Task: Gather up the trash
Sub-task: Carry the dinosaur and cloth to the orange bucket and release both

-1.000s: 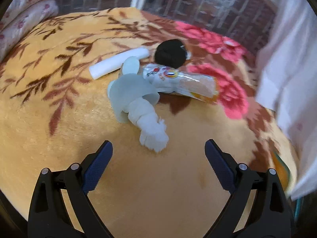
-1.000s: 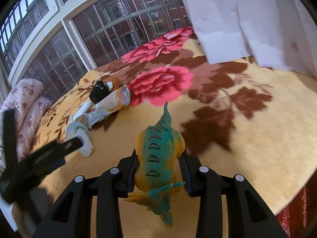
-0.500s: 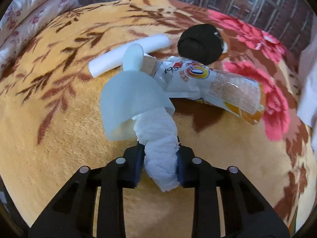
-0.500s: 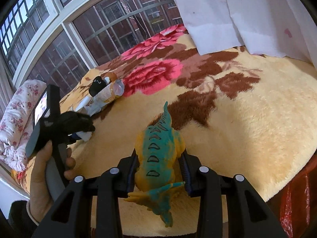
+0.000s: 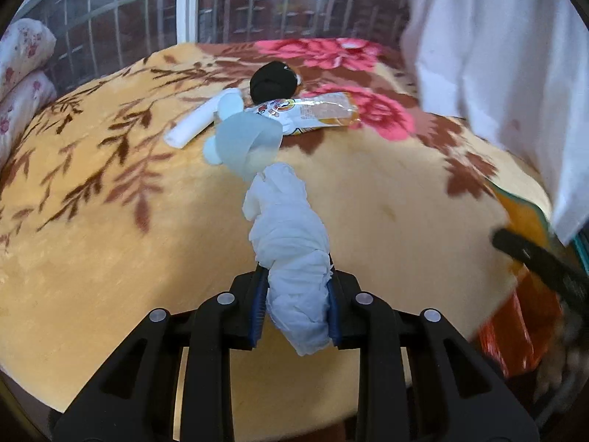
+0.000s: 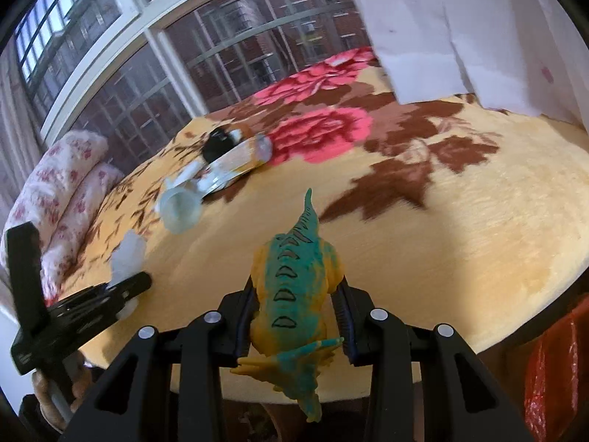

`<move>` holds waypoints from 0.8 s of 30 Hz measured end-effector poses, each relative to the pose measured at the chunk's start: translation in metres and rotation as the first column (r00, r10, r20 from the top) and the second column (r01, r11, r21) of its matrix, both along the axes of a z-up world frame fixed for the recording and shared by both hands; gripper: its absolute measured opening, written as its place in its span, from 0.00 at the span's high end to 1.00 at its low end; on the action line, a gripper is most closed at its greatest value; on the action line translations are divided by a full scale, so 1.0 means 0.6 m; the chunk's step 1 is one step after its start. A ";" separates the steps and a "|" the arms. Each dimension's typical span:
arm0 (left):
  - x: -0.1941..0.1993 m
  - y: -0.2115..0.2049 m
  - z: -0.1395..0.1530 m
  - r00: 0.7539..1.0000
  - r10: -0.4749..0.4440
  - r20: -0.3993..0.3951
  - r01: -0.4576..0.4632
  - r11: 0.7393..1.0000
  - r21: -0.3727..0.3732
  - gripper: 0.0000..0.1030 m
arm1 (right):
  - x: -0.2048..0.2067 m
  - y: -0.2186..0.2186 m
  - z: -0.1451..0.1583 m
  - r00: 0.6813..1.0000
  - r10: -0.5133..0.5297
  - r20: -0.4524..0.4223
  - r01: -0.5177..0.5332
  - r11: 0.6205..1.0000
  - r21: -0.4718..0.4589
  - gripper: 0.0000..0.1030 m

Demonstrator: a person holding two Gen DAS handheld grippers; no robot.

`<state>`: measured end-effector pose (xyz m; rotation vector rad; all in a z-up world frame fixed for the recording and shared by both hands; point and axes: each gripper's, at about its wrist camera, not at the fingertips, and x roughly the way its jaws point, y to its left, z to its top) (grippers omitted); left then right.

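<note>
A big bed (image 5: 110, 258) with a soft yellow blanket fills the room. The blanket has red flowers and brown leaves on it. Behind it is a wide window (image 6: 154, 84) with brick houses outside, and a white curtain (image 5: 497, 55) hangs on one side.

The left gripper (image 5: 297, 304) is pinching a crumpled white tissue (image 5: 291, 243). Its pads press the lower part of the tissue from both sides, so the tissue sticks up and forward and hangs off the blanket. It looks lifted so it can be carried away as trash.

The right gripper (image 6: 297, 307) is squeezed onto a toy dinosaur (image 6: 296, 280). The toy is green and orange, with its tail pointing away. It is held at its body, which is the fat part and likely the easiest to hold.

More trash sits together far back on the bed: a pale cup (image 5: 246, 140) on its side, a white roll (image 5: 200, 125), a snack wrapper (image 5: 313, 114) and a black round thing (image 5: 274, 81). They touch or lie just beside each other.

A red bag (image 6: 556, 368) shows past the bed edge. I think the trash goes in there, but I cannot be sure.
</note>
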<state>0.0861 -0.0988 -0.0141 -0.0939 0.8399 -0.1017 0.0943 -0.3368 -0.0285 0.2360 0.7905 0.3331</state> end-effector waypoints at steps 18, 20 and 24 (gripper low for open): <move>-0.218 0.084 -0.016 0.981 -0.175 0.087 0.165 0.980 0.113 0.75 | -0.149 0.191 0.008 0.896 0.439 0.063 -0.437 0.899 -0.039 0.64; -0.242 0.086 -0.032 0.978 -0.201 0.062 0.193 0.974 0.116 0.75 | -0.173 0.198 0.001 0.880 0.473 0.049 -0.471 0.881 -0.051 0.64; -0.275 0.087 -0.076 0.971 -0.239 -0.007 0.238 0.962 0.131 0.75 | -0.224 0.217 -0.031 0.841 0.541 -0.013 -0.538 0.834 -0.120 0.64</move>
